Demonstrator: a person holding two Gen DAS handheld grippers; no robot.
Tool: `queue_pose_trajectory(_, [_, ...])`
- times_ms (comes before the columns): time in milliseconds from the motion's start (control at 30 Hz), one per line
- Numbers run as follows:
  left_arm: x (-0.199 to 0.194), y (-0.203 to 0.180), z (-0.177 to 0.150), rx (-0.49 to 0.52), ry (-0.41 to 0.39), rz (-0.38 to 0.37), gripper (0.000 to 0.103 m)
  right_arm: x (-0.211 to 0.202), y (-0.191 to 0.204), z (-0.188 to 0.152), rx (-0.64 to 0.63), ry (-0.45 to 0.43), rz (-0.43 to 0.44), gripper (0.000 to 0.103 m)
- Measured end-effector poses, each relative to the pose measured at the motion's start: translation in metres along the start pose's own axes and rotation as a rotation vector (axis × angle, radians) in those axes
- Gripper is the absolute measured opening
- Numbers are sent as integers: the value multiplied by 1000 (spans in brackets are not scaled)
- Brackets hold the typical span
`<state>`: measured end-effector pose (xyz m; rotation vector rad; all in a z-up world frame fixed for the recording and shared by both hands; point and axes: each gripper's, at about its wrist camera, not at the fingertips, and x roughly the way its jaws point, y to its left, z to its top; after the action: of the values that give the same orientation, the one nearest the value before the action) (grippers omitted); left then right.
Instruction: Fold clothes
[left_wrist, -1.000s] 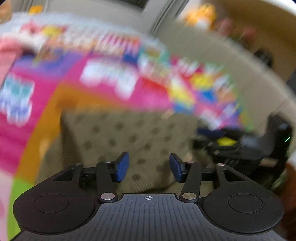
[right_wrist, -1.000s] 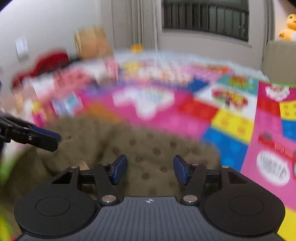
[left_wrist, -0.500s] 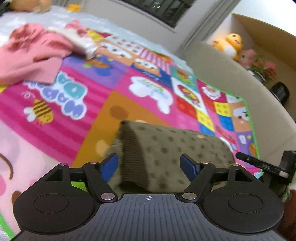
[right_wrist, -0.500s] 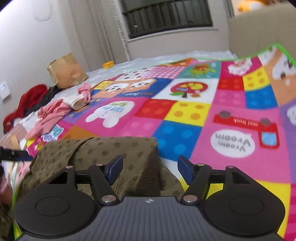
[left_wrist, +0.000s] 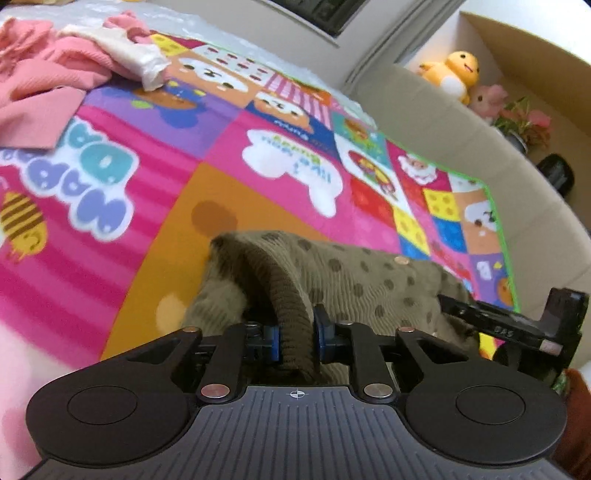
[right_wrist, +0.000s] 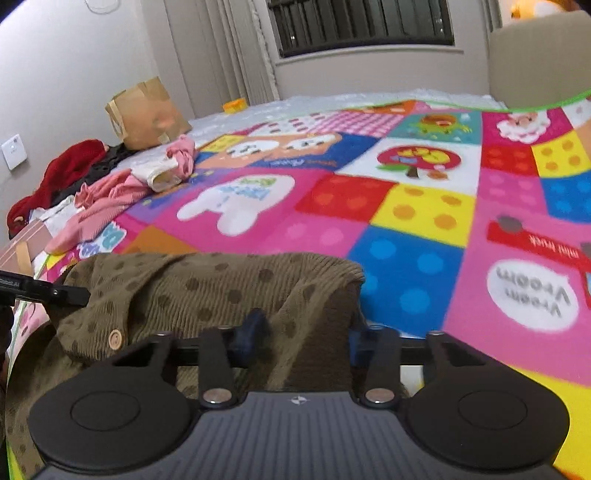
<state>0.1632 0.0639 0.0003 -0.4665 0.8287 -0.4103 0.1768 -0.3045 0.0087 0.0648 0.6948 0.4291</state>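
Now both grippers are taking hold of the near edge of an olive, dark-dotted cardigan (left_wrist: 362, 273) that lies on a bright patchwork play mat (left_wrist: 236, 147). Left gripper (left_wrist: 295, 338): its jaws are closing and already narrow, with the blue fingers (left_wrist: 272, 339) pinching a ribbed hem band that rises between them. Right gripper (right_wrist: 303, 338): its jaws are also closing, set wider, with a thick bunch of the same cardigan (right_wrist: 221, 288) between the fingers (right_wrist: 251, 328); whether the pads already press on the cloth cannot be told, since the fabric hides them. Each view shows the tip of the other gripper at its side edge, so the two holds sit at opposite ends of the near edge. A wooden button (right_wrist: 115, 337) lies near the left of the right-wrist view. Far left on the mat, a heap of pink clothes (left_wrist: 40, 77) waits apart from the work, and a brown paper bag (right_wrist: 146, 114) stands against the far wall.

Judged from the task, the step in hand is securing two corners before a fold. To do it well, let both pinches seat fully on the hem, catching every layer. Lift both ends together and evenly, so the edge stays taut and straight. Carry it toward the far edge without twisting.
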Motion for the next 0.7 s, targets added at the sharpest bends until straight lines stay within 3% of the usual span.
queue_pose_trajectory(133, [15, -6, 25, 54, -41, 24, 17, 12, -5, 22, 18, -39, -8, 18])
queue_pose_trajectory(300, [6, -19, 64, 73, -137, -18, 17, 9, -8, 54, 21, -111, -7, 15])
queue_pose_trajectory(433, [-2, -30, 43, 155, -71, -14, 17, 6, -13, 40, -31, -48, -43, 15])
queue_pose_trajectory(567, [2, -22, -4, 234, 56, 60, 24, 5, -17, 8, -105, 33, -111, 27])
queue_pose_trajectory(667, [-12, -19, -18, 264, 65, 68, 29, -13, -12, 5, -152, 18, -138, 40])
queue_pose_trajectory(700, [-21, -22, -15, 267, 36, 60, 31, -20, -10, 8, -171, 2, -151, 42])
